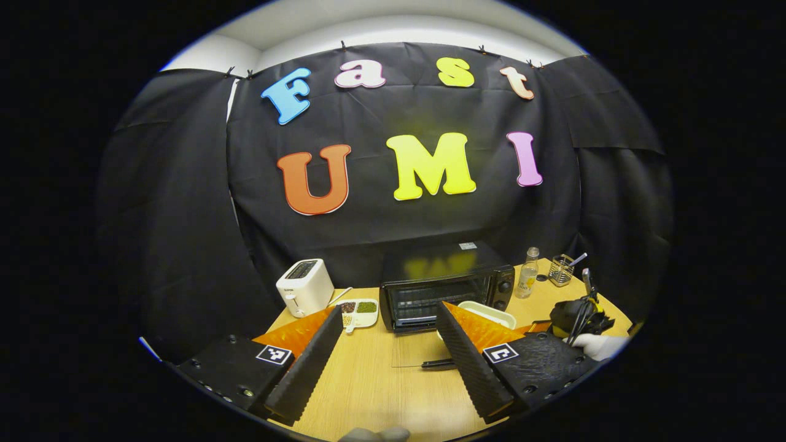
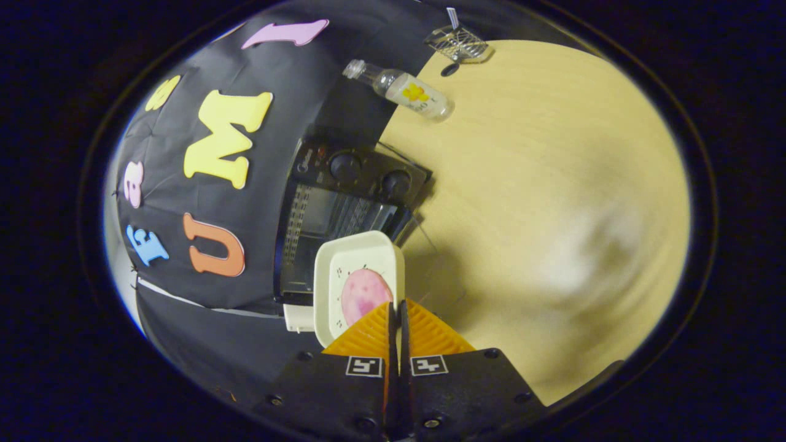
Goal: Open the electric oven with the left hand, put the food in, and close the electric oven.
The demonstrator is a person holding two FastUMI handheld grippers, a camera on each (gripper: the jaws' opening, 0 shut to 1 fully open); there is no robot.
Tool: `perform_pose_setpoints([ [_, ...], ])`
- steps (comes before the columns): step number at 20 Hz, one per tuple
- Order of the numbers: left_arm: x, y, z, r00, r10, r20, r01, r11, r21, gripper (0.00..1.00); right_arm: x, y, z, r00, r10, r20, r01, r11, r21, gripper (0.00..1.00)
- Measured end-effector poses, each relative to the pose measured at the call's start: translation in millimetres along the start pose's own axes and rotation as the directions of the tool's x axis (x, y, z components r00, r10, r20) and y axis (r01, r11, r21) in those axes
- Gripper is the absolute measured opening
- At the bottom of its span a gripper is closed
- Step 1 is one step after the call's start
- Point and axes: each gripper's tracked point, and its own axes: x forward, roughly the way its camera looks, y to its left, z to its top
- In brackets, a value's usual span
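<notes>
Oven (image 1: 446, 285) sits at 12 o'clock on the surface (image 1: 381, 380), door (image 1: 424, 350) already dropped flat. Right tool (image 2: 398, 310) is pressed together on the rim of the tray (image 2: 353, 270) with the food (image 2: 363, 294), tilted, just in front of the cavity. Left tool (image 1: 390, 344) is spread and empty; loading and closing are left.

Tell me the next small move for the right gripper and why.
Probably carry the white dish forward into the oven. The right gripper is shut on the dish's rim, the pink food rides in it, and the oven's glass door lies open on the table, with the left gripper open and clear.
</notes>
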Motion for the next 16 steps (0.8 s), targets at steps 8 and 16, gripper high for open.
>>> perform_pose_setpoints([
  [8,-10,38,-3,0.997,0.075,-0.006,-0.075,0.997,0.001,0.97,61,27,-16,1.000,0.018,0.003,-0.018,1.000,0.024,0.00],
  [16,-1,52,-13,0.992,0.124,-0.023,-0.124,0.992,-0.014,0.97,111,38,52,0.992,0.008,0.124,-0.007,1.000,-0.010,0.00],
])
